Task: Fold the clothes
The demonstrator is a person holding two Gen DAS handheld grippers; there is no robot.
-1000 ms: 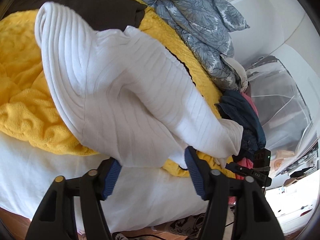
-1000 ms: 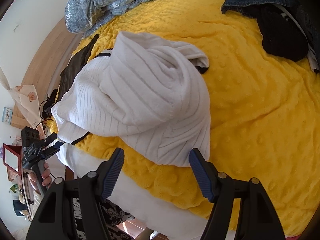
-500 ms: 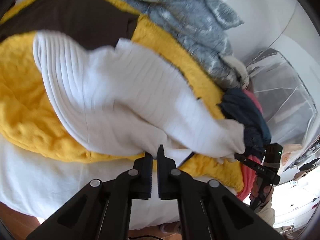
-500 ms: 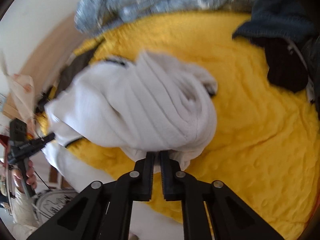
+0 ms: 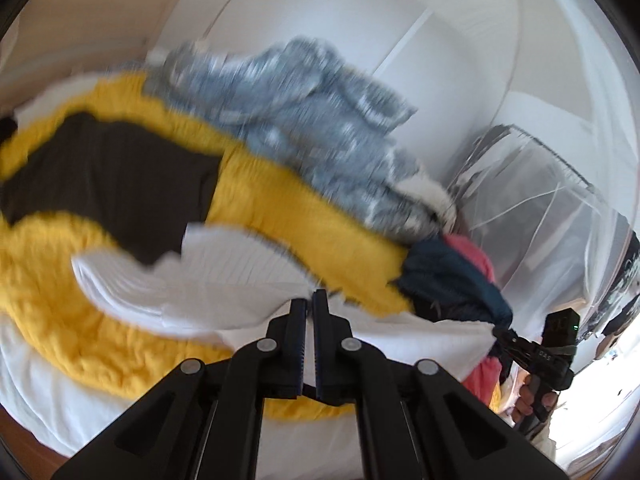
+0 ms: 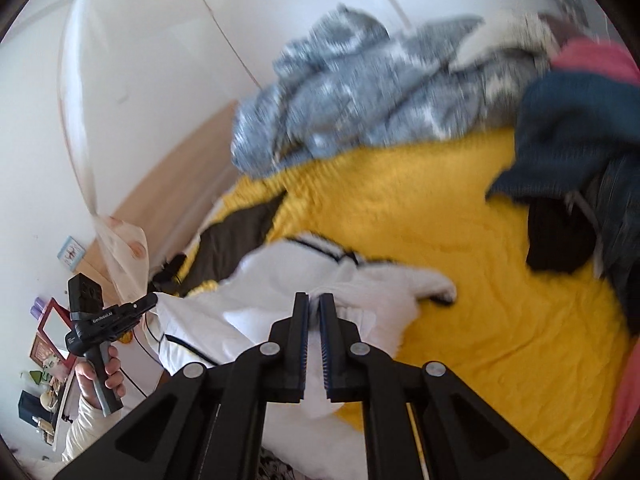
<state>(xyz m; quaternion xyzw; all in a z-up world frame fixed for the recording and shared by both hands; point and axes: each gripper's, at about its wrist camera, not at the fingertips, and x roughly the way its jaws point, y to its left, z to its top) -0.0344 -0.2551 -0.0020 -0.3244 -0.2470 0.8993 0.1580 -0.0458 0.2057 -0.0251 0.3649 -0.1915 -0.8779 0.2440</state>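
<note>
White walls [image 5: 320, 8] and a curved white panel behind the bed. Pale wooden headboard [image 6: 180, 184] along the far left edge of the bed, seen from the right wrist. Bed covered by a yellow textured blanket [image 6: 460, 272] over a white sheet [image 5: 48, 400]. Crumpled grey-and-white patterned duvet [image 5: 312, 120] heaped at the far edge of the bed. Clear plastic-covered rack [image 5: 552, 216] beside the bed's right corner. Small framed pictures and clutter [image 6: 44, 344] on furniture at far left, blurred. Strip of brown wooden floor [image 5: 24, 444] below the sheet. Bright daylight at lower right of the left wrist view.
</note>
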